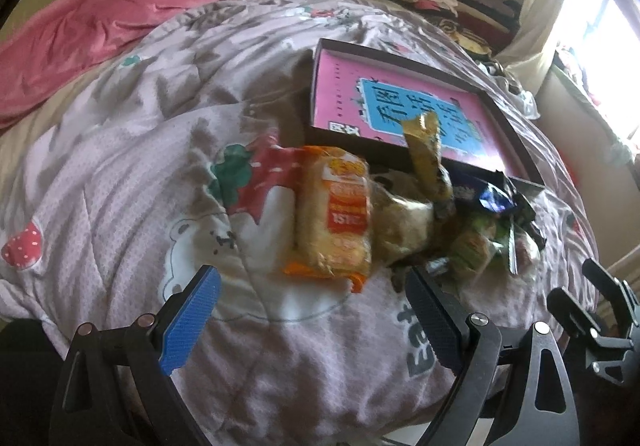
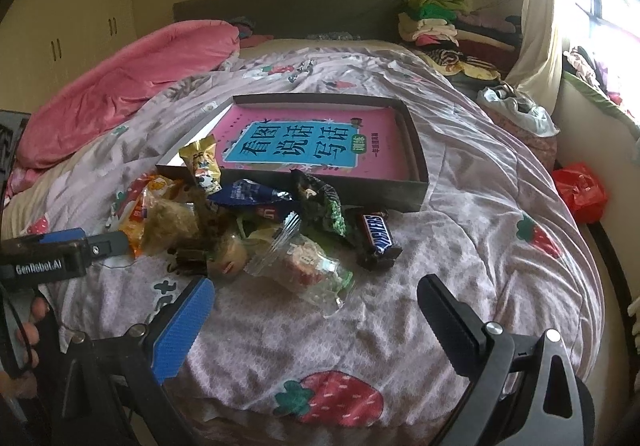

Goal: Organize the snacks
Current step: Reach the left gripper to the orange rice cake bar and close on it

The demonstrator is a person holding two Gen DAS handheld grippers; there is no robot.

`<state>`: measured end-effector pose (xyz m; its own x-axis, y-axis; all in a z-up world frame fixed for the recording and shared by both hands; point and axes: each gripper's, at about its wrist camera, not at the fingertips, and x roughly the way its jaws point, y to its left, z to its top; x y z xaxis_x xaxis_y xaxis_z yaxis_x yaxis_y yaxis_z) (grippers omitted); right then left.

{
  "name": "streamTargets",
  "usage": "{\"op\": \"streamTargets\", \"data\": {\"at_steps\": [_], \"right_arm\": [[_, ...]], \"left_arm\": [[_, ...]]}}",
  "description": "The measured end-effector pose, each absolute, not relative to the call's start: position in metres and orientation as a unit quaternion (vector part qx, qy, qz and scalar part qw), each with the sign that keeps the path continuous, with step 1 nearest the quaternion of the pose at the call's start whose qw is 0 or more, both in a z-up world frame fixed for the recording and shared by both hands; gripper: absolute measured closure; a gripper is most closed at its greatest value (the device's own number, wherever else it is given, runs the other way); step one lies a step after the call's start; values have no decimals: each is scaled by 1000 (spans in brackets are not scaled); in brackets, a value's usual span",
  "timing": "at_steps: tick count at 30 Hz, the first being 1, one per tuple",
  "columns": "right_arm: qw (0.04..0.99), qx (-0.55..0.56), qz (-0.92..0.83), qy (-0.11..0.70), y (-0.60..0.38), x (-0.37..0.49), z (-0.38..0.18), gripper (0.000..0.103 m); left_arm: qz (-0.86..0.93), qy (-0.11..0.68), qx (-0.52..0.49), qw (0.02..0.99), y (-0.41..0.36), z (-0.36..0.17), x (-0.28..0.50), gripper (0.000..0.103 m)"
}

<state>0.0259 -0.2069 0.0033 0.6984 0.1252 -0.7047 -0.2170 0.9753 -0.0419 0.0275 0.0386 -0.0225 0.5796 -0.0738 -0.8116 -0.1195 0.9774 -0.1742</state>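
The snacks (image 2: 256, 222) are heaped on the quilt (image 2: 480, 246) just in front of the box (image 2: 416, 182), with a yellow packet (image 2: 202, 162) leaning on its near wall. None is yet inside; only a pink book (image 2: 312, 142) is seen there. The left gripper (image 1: 316, 322) and right gripper (image 2: 316, 326) are held spread and empty, short of the pile. Two wrappers could be pinched at once, since they overlap. The clear packet (image 2: 308, 270) may be crushed, and the Snickers (image 2: 380, 238) could be nudged away on the soft quilt.
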Motion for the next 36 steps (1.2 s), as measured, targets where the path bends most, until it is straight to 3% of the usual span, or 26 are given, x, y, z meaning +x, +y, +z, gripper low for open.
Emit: {"op": "streamTargets", "data": {"at_steps": [18, 23, 29, 33, 36], "right_arm": [[899, -138, 102, 402, -195, 49, -20, 3], [900, -145, 103, 398, -195, 55, -22, 8], [898, -149, 106, 401, -194, 62, -26, 15], [895, -152, 110, 404, -193, 66, -28, 27], [896, -149, 116, 402, -193, 68, -28, 31]], "left_arm": [[8, 473, -92, 876, 51, -35, 52, 11], [-1, 482, -84, 872, 47, -38, 59, 19], [-7, 483, -81, 872, 44, -40, 61, 20], [-9, 483, -79, 872, 42, -41, 66, 21], [-17, 481, -81, 873, 42, -41, 70, 30]]}}
